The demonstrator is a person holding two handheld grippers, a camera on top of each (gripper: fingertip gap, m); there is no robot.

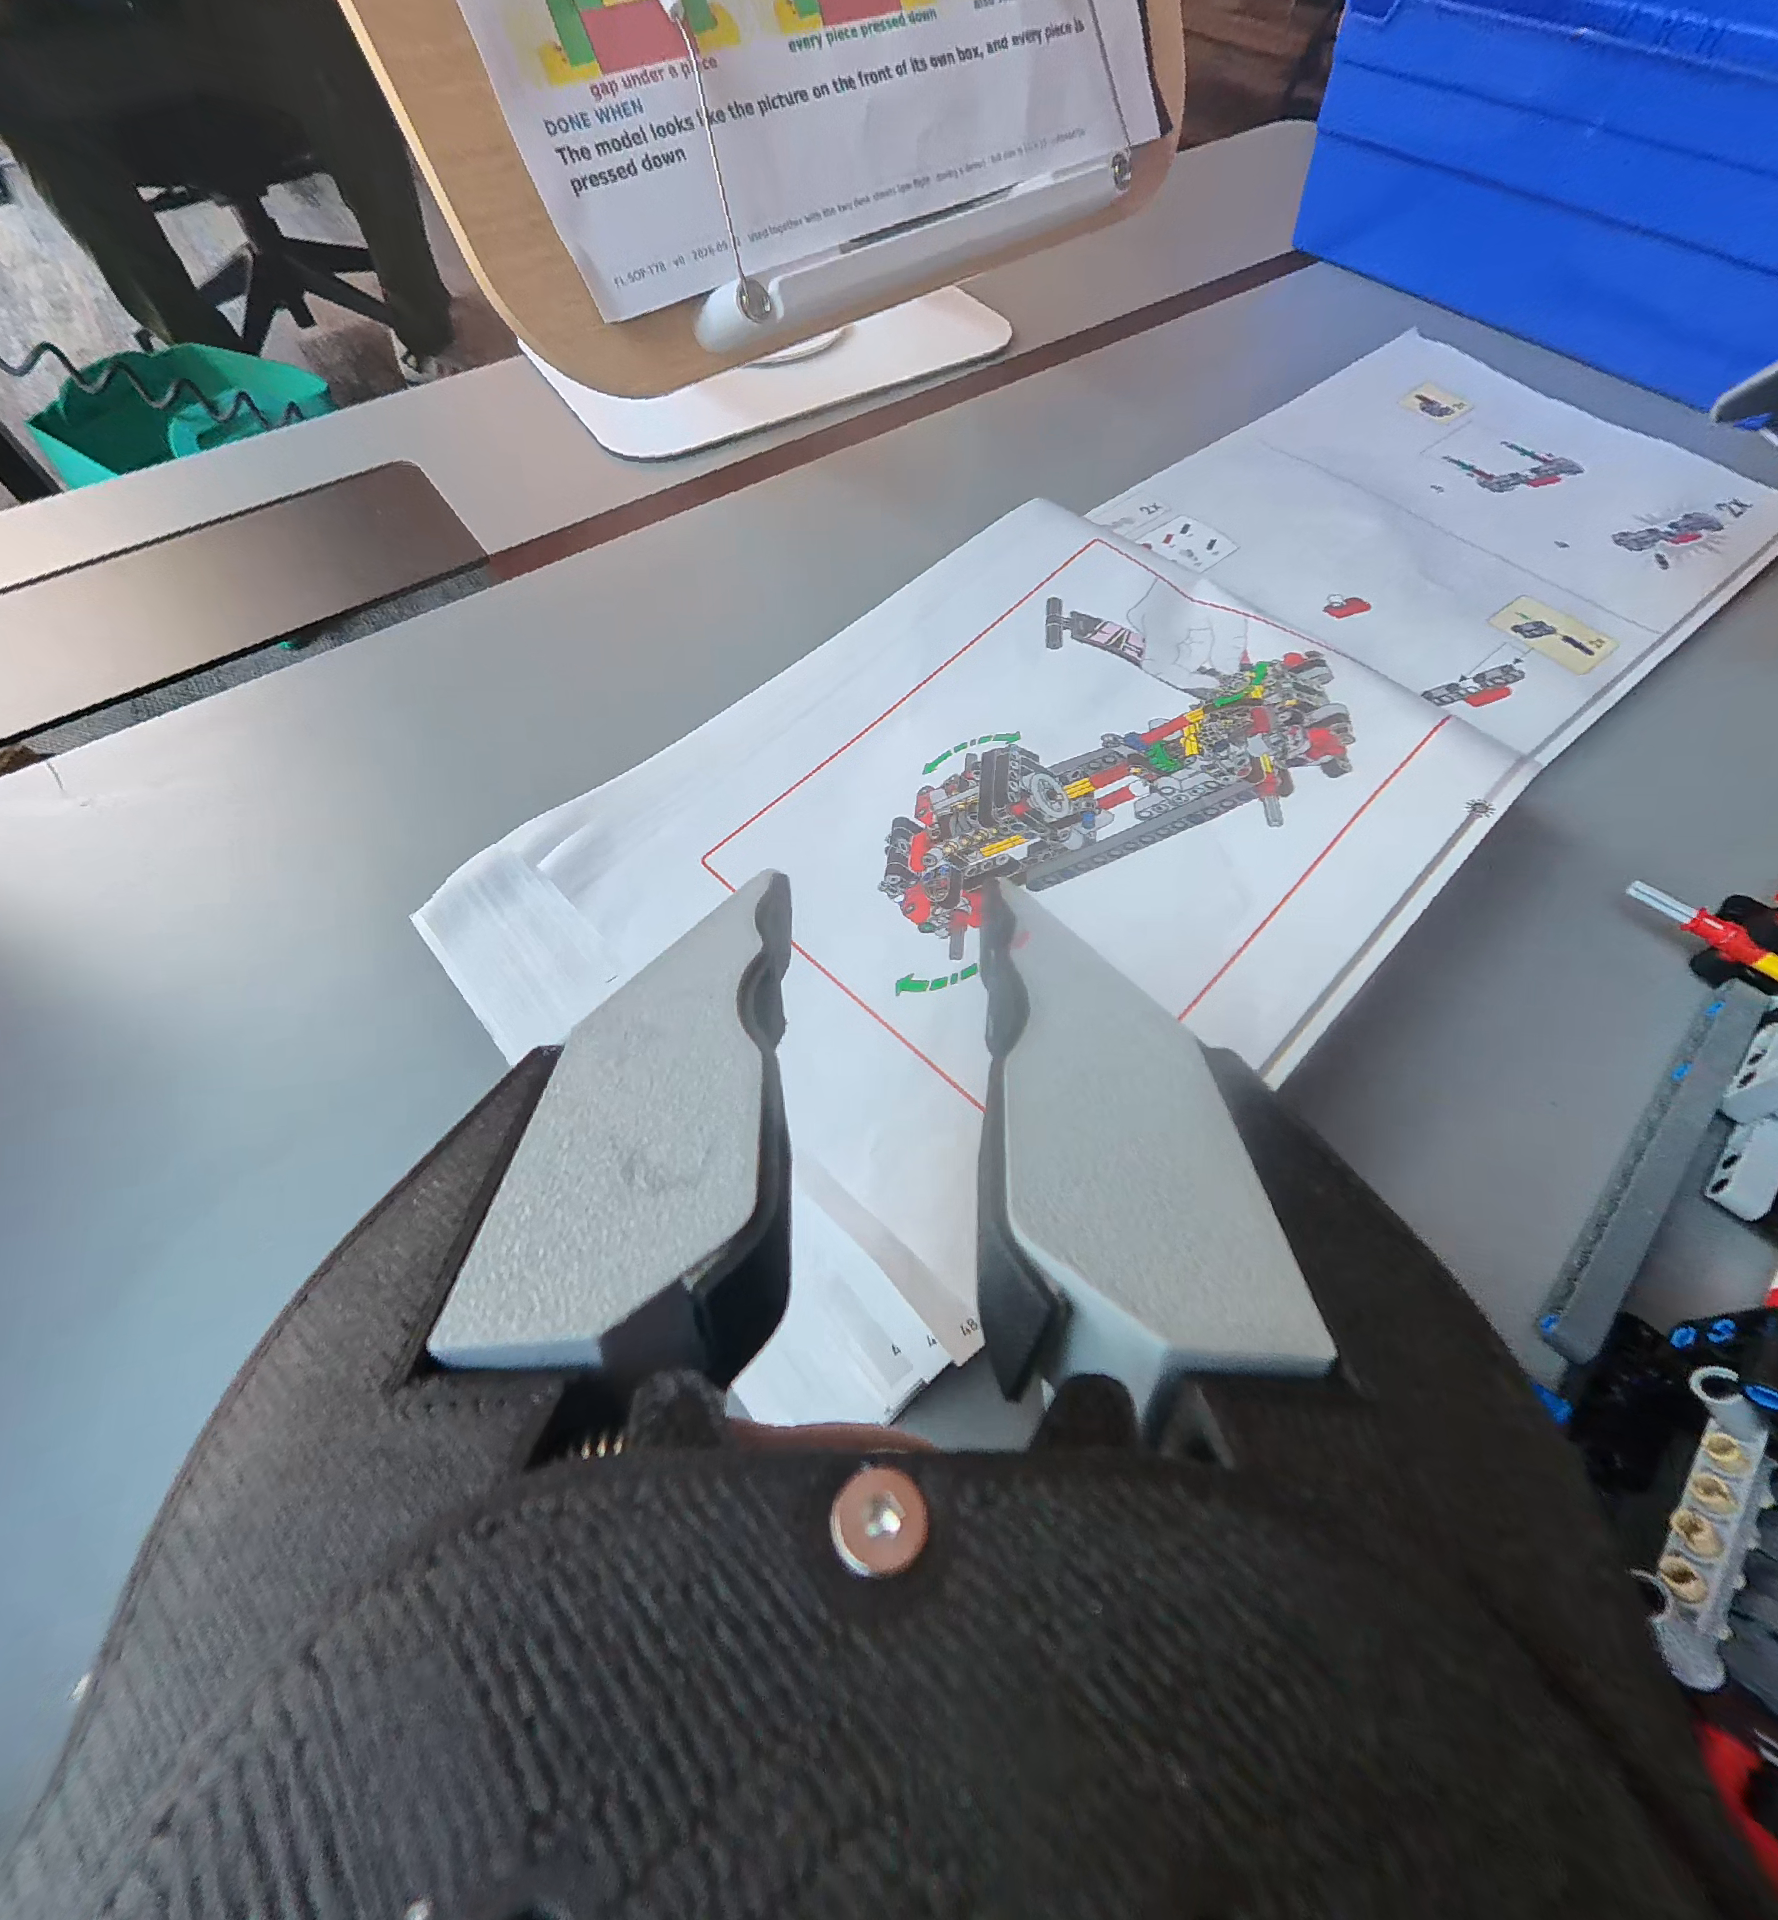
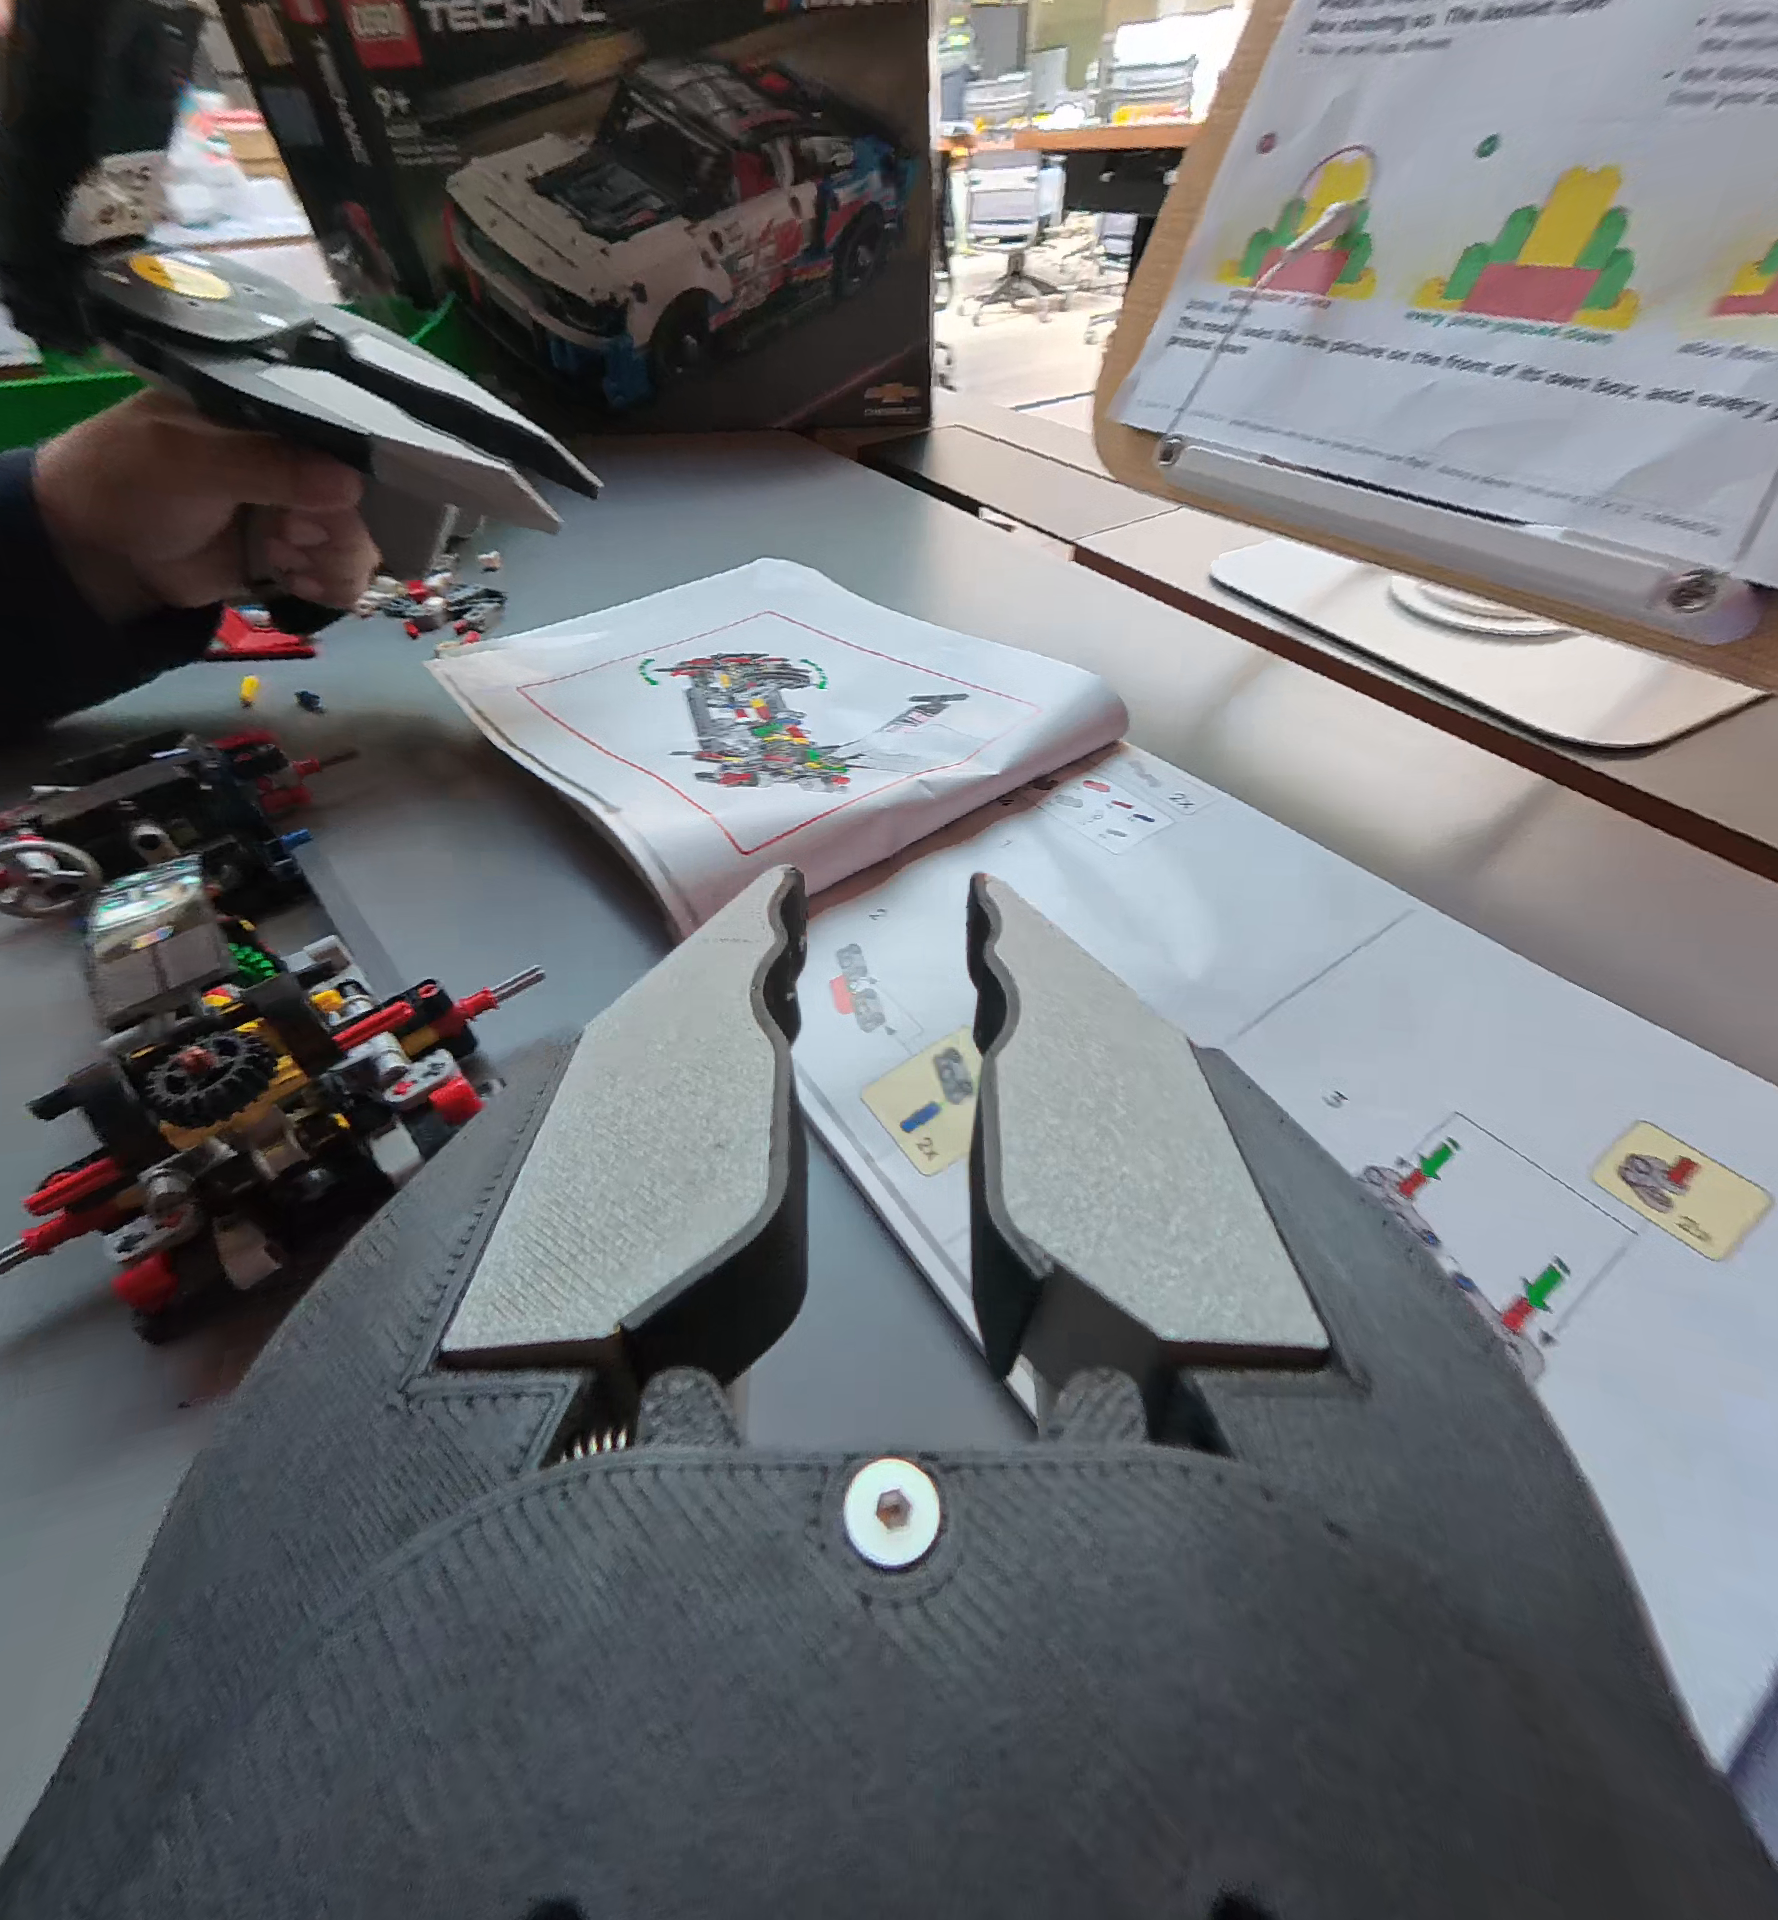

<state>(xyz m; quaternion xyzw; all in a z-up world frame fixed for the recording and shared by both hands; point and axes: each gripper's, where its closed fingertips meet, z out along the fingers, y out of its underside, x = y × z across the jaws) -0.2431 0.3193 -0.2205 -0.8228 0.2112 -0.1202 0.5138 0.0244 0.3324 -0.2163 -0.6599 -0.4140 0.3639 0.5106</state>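
Note:
An open instruction booklet lies on the grey table; it also shows in the right wrist view. My left gripper is open and empty above the booklet's left page. My right gripper is open and empty above the booklet's right page. A partly built brick vehicle chassis lies left of my right gripper; it shows at the right edge of the left wrist view. The left gripper, held in a hand, also shows far off in the right wrist view.
A wooden document stand with a printed sheet stands behind the booklet. A blue bin sits at the back right. A toy car box and loose small parts are at the back left. A second sub-assembly lies nearby. Across from one pair of fingers to the other is roughly 30 cm.

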